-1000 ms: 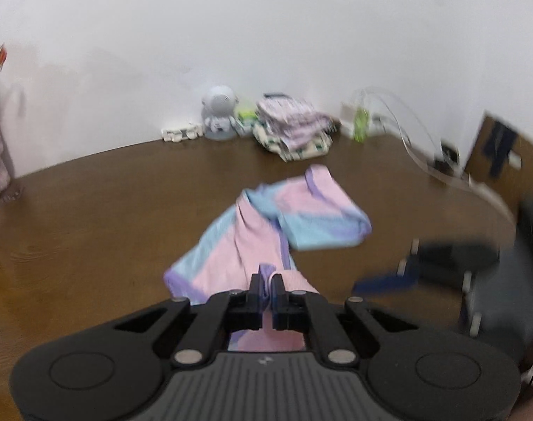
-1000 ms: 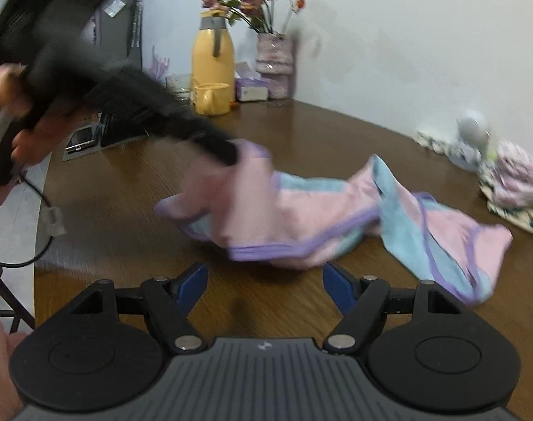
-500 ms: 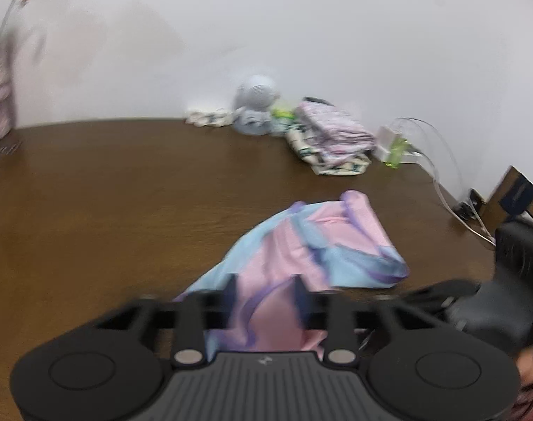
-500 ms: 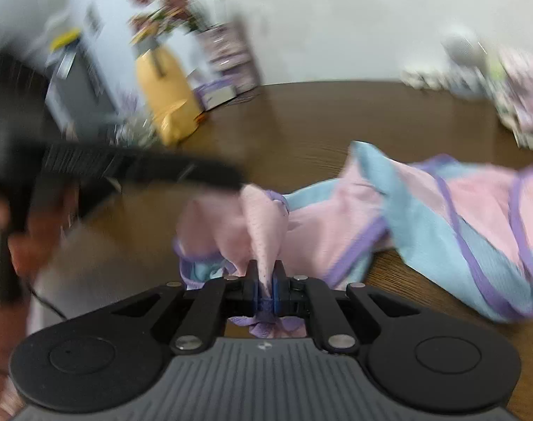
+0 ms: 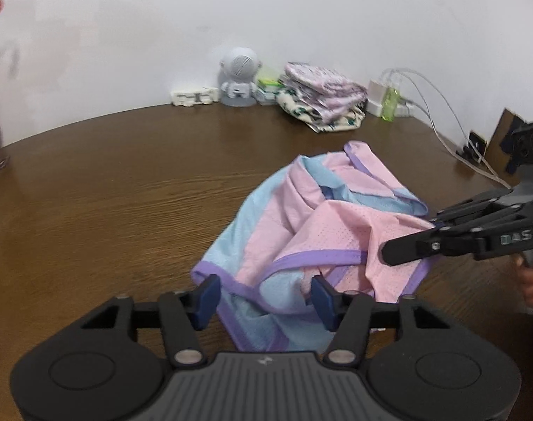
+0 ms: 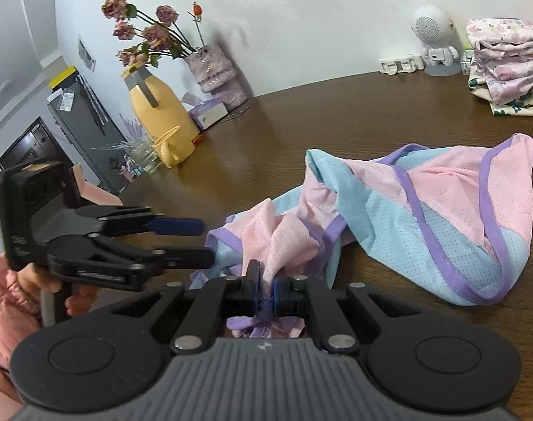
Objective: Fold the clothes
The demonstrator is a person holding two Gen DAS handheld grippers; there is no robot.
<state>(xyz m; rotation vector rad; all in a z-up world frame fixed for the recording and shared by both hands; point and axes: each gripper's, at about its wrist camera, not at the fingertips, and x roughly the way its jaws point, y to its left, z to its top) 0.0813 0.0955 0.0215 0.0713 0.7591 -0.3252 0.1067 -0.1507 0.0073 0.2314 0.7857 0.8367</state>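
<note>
A pink and light-blue mesh garment with purple trim (image 5: 322,231) lies crumpled on the brown wooden table (image 5: 108,189); it also shows in the right wrist view (image 6: 424,203). My left gripper (image 5: 262,298) is open, its blue pads on either side of the garment's near purple hem; it shows in the right wrist view (image 6: 189,242) at the left. My right gripper (image 6: 264,291) is shut on a bunched pink fold of the garment; it shows in the left wrist view (image 5: 406,249) coming in from the right.
A stack of folded patterned clothes (image 5: 322,94) sits at the table's back by the wall, next to a small white robot figure (image 5: 238,77) and a charger with cables (image 5: 389,98). A yellow jug (image 6: 157,112) and a flower vase (image 6: 213,70) stand at the left.
My left gripper has opened and let go of the garment. My right gripper, open a second ago, has shut on a pink fold and holds it.
</note>
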